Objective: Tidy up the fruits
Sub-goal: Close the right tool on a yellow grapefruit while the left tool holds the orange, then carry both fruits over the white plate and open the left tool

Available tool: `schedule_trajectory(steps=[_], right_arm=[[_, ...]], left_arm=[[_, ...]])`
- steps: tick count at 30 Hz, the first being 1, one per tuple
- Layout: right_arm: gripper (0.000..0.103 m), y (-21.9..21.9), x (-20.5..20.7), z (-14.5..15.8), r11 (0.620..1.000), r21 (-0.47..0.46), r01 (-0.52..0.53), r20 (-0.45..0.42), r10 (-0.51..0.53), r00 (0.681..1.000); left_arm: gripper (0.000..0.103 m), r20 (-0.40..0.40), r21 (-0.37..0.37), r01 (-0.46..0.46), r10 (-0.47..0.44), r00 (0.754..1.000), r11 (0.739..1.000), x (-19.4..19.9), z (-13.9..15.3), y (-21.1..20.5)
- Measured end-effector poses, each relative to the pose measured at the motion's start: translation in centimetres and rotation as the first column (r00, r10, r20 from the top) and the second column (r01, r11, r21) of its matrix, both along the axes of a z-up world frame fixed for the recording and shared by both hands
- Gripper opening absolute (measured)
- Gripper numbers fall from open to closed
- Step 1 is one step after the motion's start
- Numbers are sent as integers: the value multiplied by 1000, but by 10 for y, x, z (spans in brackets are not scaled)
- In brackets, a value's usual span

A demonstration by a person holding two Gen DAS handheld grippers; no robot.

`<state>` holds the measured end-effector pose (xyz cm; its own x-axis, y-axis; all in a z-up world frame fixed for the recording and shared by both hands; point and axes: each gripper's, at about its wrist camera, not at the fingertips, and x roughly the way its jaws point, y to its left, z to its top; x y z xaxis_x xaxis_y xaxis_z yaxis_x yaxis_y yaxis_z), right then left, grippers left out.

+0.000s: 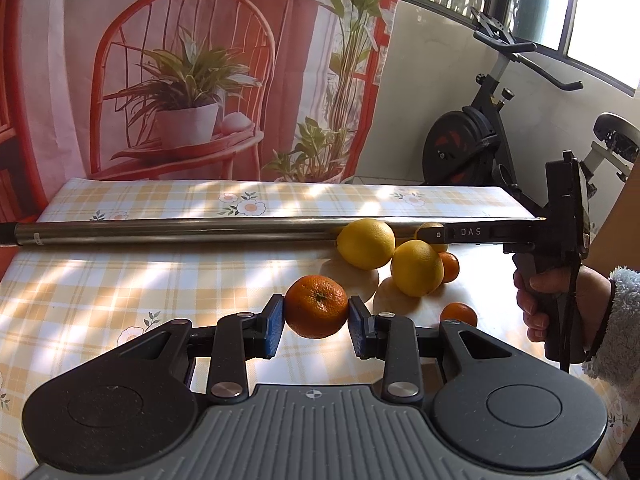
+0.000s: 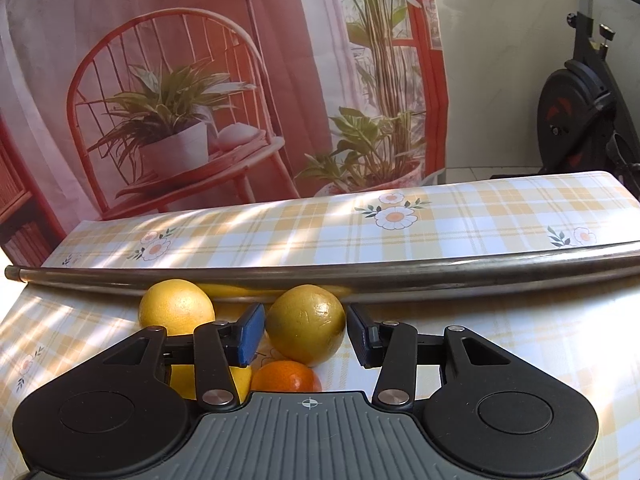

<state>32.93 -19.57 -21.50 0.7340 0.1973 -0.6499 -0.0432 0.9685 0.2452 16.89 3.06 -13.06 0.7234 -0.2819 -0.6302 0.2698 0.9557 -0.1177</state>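
My left gripper [image 1: 316, 312] is shut on an orange tangerine [image 1: 316, 307], held a little above the plaid tablecloth [image 1: 120, 280]. To its right lie two lemons [image 1: 366, 243] [image 1: 416, 267] and two more tangerines [image 1: 450, 267] [image 1: 459, 314]. In the right wrist view my right gripper [image 2: 306, 330] is shut on a dull yellow lemon [image 2: 306, 324], both blue pads against its sides. Another lemon [image 2: 176, 306] sits to its left, and a tangerine [image 2: 286, 376] lies just below the held lemon. A hand [image 1: 552, 300] in a fuzzy sleeve holds the right gripper at the right edge of the left wrist view.
A long steel tube [image 1: 180, 230] [image 2: 360, 276] lies across the table just behind the fruit pile. A printed curtain [image 1: 180, 80] hangs beyond the table's far edge. An exercise bike [image 1: 480, 140] stands at the back right.
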Motion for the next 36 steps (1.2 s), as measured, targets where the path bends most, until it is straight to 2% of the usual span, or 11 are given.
schedule_trajectory(steps=[18, 26, 36], right_arm=[[42, 4, 0, 2, 999, 15, 28, -24, -28, 999], [42, -12, -32, 17, 995, 93, 44, 6, -45, 999], [42, -23, -85, 40, 986, 161, 38, 35, -44, 998]], left_arm=[[36, -8, -9, 35, -35, 999, 999, -17, 4, -5], [36, -18, -7, 73, -73, 997, 997, -23, 1, -16], [36, -96, 24, 152, -149, 984, 988, -24, -17, -29]])
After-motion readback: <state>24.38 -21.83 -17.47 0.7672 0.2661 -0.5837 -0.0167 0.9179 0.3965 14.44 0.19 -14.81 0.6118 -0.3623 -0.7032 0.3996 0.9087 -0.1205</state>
